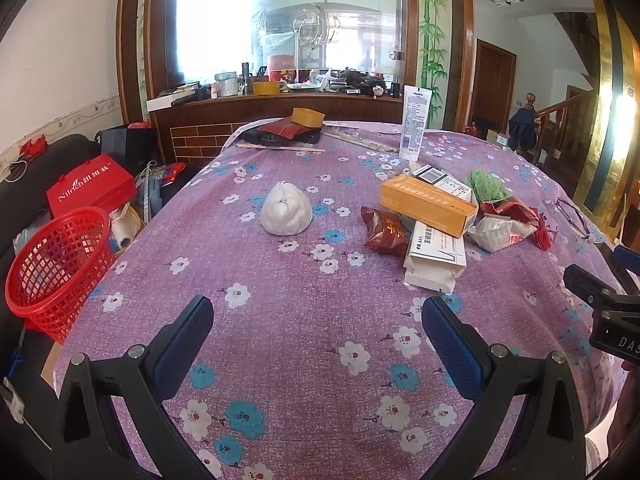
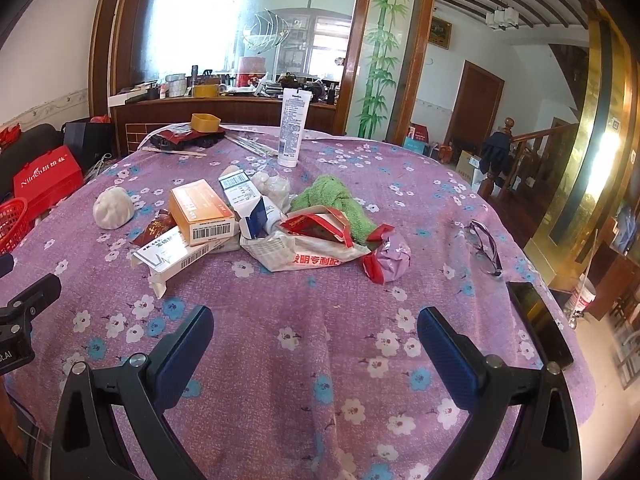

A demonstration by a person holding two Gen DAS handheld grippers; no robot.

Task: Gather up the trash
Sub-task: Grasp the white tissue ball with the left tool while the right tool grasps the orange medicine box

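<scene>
Purple floral tablecloth, round table. Red mesh basket off its left edge. Trash heap mid-table: orange carton, long axis left-to-right, ahead-left of right gripper. White wad straight ahead of left gripper. Both 2-finger grippers wide apart, empty.

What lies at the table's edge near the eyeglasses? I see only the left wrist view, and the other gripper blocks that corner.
Observer: A dark phone lies flat there, closer to us than the eyeglasses and not touching them.
Operator: Is any trash hidden behind the red wrapper?
Observer: Yes. A crumpled purple wrapper lies at the right end of the pile, against a red scrap.
Operator: Is the right gripper free?
Observer: The right gripper is open and holds nothing. Only flowered cloth shows between its fingers.
</scene>
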